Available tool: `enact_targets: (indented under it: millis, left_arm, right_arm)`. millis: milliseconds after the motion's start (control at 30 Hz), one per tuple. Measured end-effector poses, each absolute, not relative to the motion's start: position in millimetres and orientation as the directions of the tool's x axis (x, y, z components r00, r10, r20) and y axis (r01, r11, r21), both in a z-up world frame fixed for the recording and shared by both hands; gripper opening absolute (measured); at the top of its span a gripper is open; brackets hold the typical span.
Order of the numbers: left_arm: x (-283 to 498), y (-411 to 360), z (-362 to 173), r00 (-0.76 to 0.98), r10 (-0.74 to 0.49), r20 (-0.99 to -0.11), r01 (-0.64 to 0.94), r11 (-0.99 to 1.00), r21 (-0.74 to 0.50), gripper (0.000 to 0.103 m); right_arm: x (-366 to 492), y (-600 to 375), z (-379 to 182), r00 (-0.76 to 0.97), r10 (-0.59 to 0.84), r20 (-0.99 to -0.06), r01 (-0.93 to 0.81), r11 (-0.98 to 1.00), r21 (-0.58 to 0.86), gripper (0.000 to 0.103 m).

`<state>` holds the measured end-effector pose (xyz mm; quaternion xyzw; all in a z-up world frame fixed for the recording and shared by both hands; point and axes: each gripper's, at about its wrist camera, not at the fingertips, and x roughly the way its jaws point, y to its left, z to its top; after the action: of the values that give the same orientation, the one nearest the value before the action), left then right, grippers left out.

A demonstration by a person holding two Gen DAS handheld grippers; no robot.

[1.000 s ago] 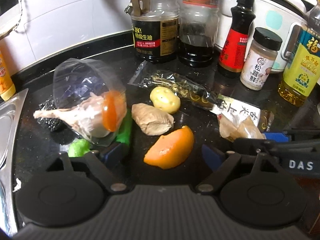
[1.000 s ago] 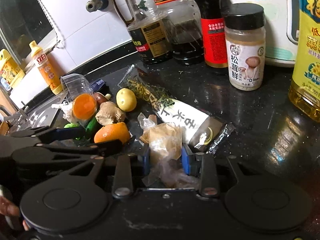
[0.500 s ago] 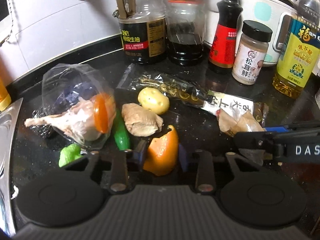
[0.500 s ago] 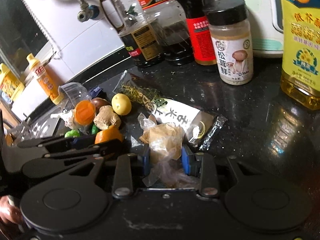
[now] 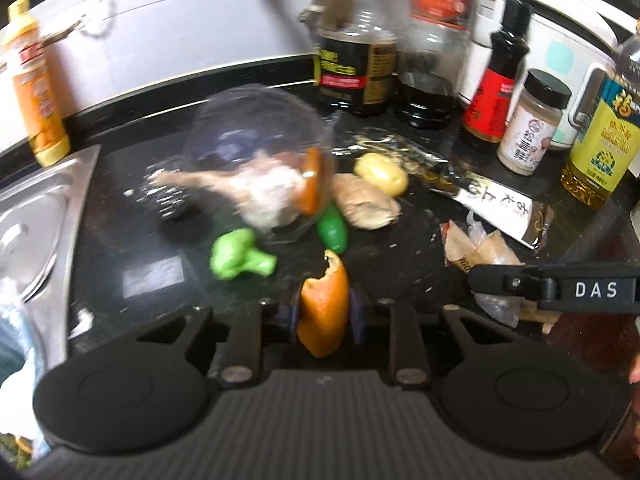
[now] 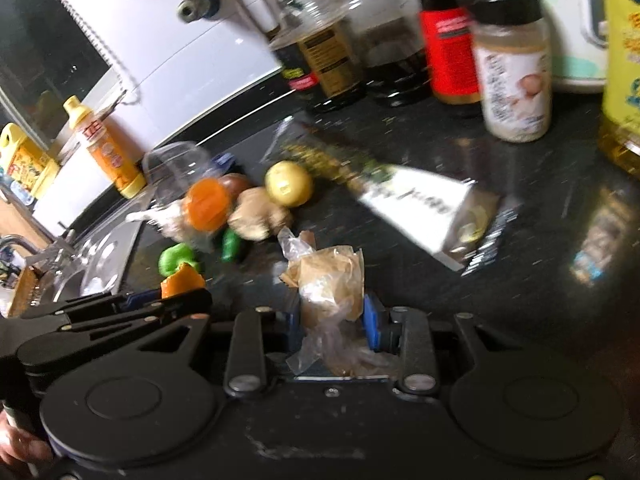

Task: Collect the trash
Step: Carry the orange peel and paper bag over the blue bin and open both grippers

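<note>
Orange, curved and waxy, the peel (image 5: 323, 312) that lay flat on the black speckled counter (image 5: 400, 264) a second ago now stands upright, pinched in the left gripper (image 5: 322, 314), whose jaws have just closed on it. The right gripper (image 6: 332, 316) stays clamped on a crinkled brown-and-clear wrapper (image 6: 328, 284), apparently lifted clear, near the counter's front edge.

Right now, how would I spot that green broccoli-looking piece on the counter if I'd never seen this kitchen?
Start at the steel sink on the left of the black counter. Just beyond its edge lies a tipped clear plastic cup; the broccoli piece sits in front of it. It is bright green and knobbly, unlike the smooth green pepper beside it.
</note>
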<state>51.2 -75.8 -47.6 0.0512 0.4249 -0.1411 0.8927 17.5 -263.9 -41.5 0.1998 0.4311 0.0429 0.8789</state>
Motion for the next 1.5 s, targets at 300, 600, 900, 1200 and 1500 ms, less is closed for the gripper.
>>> enact_targets:
  millis: [300, 600, 900, 1200, 1500]
  left_arm:
    - [28.2, -5.4, -23.0, 0.637, -0.166, -0.752, 0.205, 0.978, -0.042, 0.024]
    - [7.6, 73.9, -9.7, 0.664, -0.100, -0.741, 0.076, 0.995, -0.066, 0.024]
    - [-9.0, 128.9, -14.9, 0.666, -0.068, -0.743, -0.006, 0.995, -0.096, 0.024]
    - [-22.1, 191.7, -27.8, 0.657, -0.011, -0.754, -0.117, 0.986, -0.116, 0.024]
    - [-30.7, 253.6, -39.0, 0.626, 0.062, -0.777, -0.218, 0.971, -0.098, 0.024]
  right_arm:
    - [33.4, -213.5, -37.6, 0.572, 0.453, -0.684, 0.069, 0.804, 0.591, 0.031]
    - [50.4, -138.9, -23.9, 0.513, 0.552, -0.658, -0.019, 0.773, 0.634, 0.031]
    - [58.8, -86.8, -23.5, 0.442, 0.634, -0.634, -0.039, 0.720, 0.693, 0.031]
    - [66.4, -25.7, -23.6, 0.393, 0.628, -0.671, -0.098, 0.755, 0.649, 0.031]
    - [78.0, 47.3, -22.1, 0.352, 0.629, -0.694, -0.206, 0.775, 0.598, 0.031]
